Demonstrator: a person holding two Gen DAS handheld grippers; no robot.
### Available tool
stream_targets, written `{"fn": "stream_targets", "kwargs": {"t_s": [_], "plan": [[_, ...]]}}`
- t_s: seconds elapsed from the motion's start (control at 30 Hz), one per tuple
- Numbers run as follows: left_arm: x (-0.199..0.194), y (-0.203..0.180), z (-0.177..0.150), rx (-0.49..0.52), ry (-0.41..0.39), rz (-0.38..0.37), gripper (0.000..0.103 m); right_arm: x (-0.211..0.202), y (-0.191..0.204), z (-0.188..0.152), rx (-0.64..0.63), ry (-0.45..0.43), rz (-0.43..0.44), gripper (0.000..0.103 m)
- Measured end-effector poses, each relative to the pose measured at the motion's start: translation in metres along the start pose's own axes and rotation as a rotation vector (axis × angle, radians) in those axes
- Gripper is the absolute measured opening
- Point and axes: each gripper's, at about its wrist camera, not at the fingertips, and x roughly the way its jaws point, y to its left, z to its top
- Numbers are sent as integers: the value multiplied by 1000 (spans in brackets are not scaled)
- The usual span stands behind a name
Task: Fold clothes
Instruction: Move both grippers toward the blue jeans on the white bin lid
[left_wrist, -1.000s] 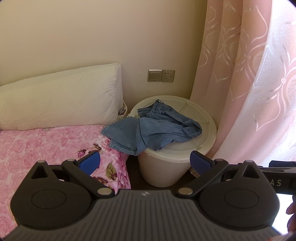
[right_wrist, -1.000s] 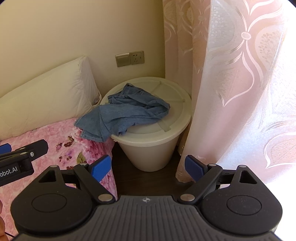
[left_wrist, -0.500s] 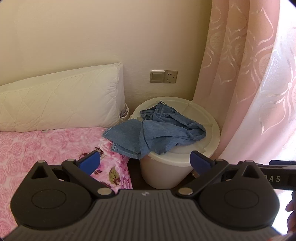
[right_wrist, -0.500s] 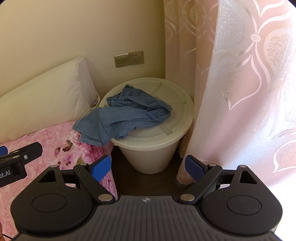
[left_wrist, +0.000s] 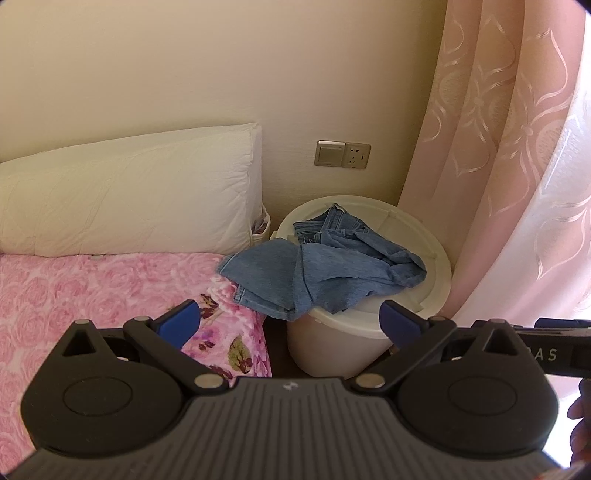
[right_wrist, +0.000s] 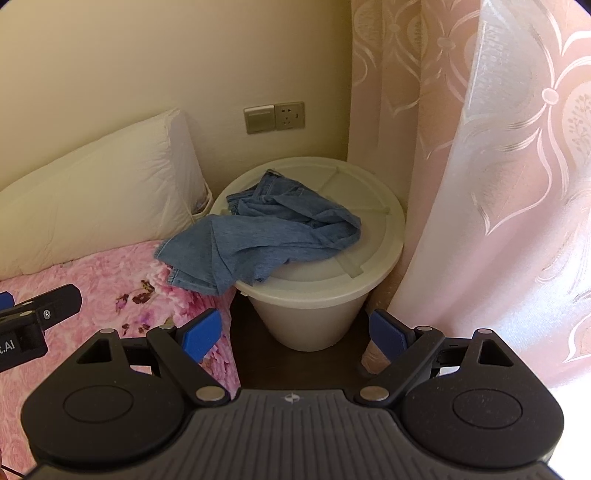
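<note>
Left wrist: jeans (left_wrist: 325, 273) nearer than before | both tools spread; empty

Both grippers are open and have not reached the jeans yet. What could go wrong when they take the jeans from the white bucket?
1. The jeans lie crumpled on the bucket lid, one leg hanging onto the pink bedspread; pulling that leg may drag the lid off or tip the bucket.
2. The dark gap between bed and bucket could swallow slipped cloth.
3. The right gripper is near the curtain and might snag it.
</note>
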Motion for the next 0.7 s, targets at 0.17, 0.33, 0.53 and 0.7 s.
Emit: {"fn": "stream_targets", "kwargs": {"t_s": [0.17, 0.33, 0.53, 0.7], "plan": [[2, 1, 1, -2, 21, -19, 102, 1, -2, 0, 7, 8, -6, 90], [2, 1, 0, -1, 43, -38, 102, 0, -1, -2, 11, 16, -15, 90], [6, 5, -1, 9, 81, -79, 102, 2, -1, -8, 16, 31, -29, 90], [8, 8, -2, 7, 93, -83, 102, 3, 0, -9, 21, 35, -32, 90]]}}
